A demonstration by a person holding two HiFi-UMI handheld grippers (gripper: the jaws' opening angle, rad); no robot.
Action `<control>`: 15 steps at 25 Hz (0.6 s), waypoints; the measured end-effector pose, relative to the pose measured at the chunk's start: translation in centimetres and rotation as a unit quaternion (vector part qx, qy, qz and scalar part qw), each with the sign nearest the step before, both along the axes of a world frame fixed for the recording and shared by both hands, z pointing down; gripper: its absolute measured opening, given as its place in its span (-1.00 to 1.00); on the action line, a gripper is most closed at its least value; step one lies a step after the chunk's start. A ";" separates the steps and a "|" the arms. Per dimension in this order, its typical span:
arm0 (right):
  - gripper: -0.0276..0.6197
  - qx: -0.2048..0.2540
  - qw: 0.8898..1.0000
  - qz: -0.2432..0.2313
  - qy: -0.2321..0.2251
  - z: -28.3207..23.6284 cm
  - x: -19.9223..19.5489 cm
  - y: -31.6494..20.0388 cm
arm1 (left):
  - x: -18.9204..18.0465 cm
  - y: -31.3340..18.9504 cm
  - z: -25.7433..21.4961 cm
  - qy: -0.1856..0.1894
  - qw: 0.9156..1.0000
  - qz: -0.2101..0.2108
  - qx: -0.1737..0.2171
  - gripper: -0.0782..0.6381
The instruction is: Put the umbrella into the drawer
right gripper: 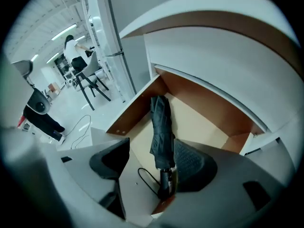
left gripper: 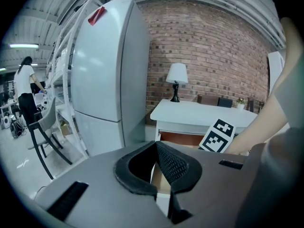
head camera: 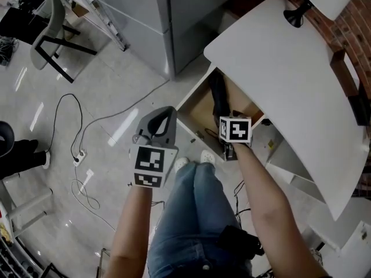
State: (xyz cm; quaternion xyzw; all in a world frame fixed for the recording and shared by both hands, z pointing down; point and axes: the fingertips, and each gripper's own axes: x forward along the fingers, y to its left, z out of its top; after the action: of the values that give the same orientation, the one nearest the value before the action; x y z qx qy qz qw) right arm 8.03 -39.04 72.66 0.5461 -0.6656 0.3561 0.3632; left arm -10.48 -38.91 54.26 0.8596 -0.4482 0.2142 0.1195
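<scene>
- Viewed from above, a grey chair (head camera: 51, 22) stands at far left, with a cable (head camera: 80, 120) trailing over the floor near it.
- Left gripper (head camera: 167, 110): held over the floor, just short of the drawer's corner. Its jaw tips meet and nothing is gripped.
- Drawer (head camera: 190, 104): standing open beneath the white desk (head camera: 278, 68).
- Umbrella (head camera: 218, 97): black, folded, lying lengthwise on the drawer bottom, strap loop at the near end.
- Right gripper (right gripper: 151, 161): above the drawer's front edge. Its jaws are spread wide, with the umbrella's handle end in view between them and neither pad pressing on it.
- Lamp (head camera: 297, 16): on the desk's far end.
</scene>
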 end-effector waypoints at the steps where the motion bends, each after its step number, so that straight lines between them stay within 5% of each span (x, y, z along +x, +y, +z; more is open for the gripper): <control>1: -0.04 0.000 1.000 -0.007 -0.005 -0.7 -0.4 0.4 | -0.1 0.2 -0.4 0.001 1.000 0.001 0.000 -0.79; 15: -0.16 0.050 0.997 -0.040 -0.032 -10.7 -1.8 4.3 | 1.1 2.5 -5.3 0.016 1.000 0.017 0.018 -0.79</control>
State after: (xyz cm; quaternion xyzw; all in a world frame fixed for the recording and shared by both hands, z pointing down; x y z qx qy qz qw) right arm 6.20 -34.72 61.92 0.5254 -0.7150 0.3244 0.3278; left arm -9.42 -36.41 48.98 0.8725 -0.4352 0.1942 0.1078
